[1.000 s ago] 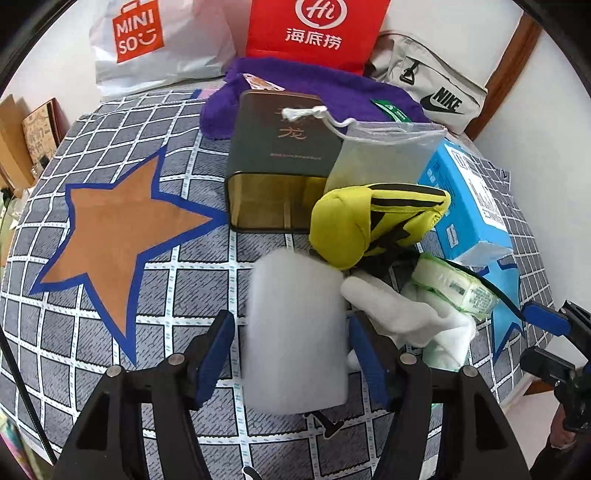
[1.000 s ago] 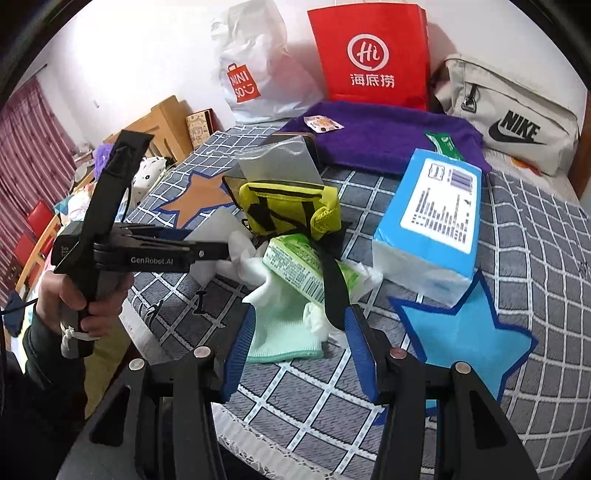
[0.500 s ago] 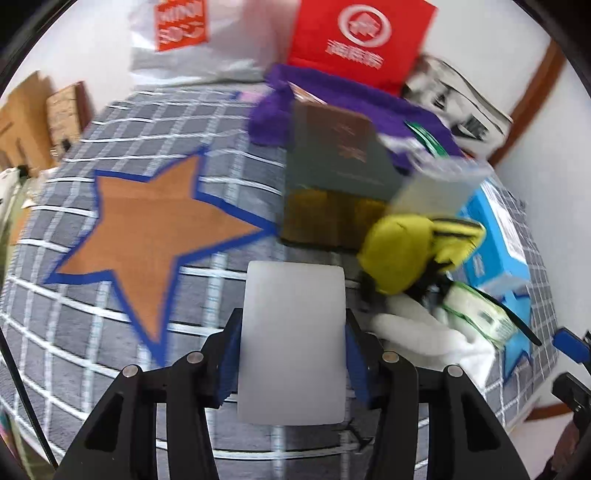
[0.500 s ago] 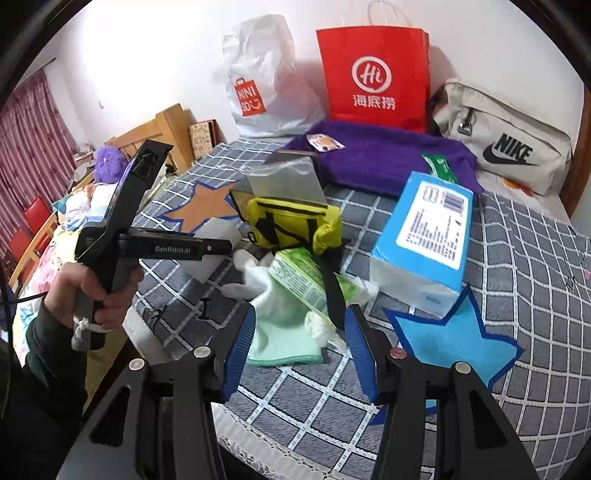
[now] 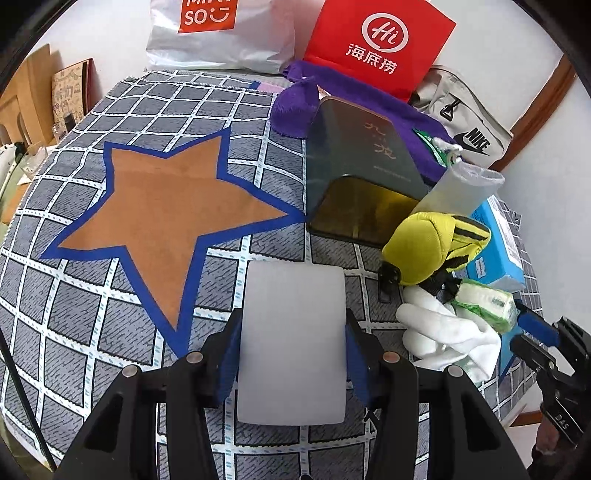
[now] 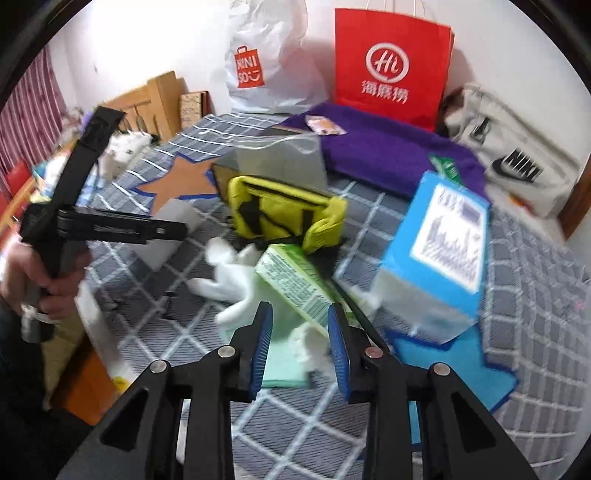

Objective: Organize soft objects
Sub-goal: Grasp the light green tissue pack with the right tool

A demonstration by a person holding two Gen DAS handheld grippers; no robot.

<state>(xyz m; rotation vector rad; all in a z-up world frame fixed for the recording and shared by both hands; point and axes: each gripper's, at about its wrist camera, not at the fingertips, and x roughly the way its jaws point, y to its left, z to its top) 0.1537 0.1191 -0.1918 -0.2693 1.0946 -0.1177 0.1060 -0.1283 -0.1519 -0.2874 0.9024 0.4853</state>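
My left gripper (image 5: 291, 332) is shut on a white foam block (image 5: 291, 339), held just above the grey checked bedspread (image 5: 110, 302) beside the orange star. The block also shows in the right wrist view (image 6: 166, 236), next to the left gripper (image 6: 110, 229). My right gripper (image 6: 300, 325) is open and empty, just over a white glove (image 6: 229, 273), a pale green cloth (image 6: 280, 365) and a green tissue pack (image 6: 295, 284). A yellow pouch (image 6: 280, 214) lies behind them.
A dark tin box (image 5: 358, 177) and a clear drawstring bag (image 5: 458, 188) stand mid-bed. A blue tissue box (image 6: 439, 251) is to the right. A purple towel (image 6: 388, 147), red bag (image 6: 388, 62), white Miniso bag (image 5: 218, 33) and Nike bag (image 6: 517, 166) line the back.
My left gripper has shut on the white foam block and carried it left, away from the pile. My right gripper has moved down and forward over the glove and cloth.
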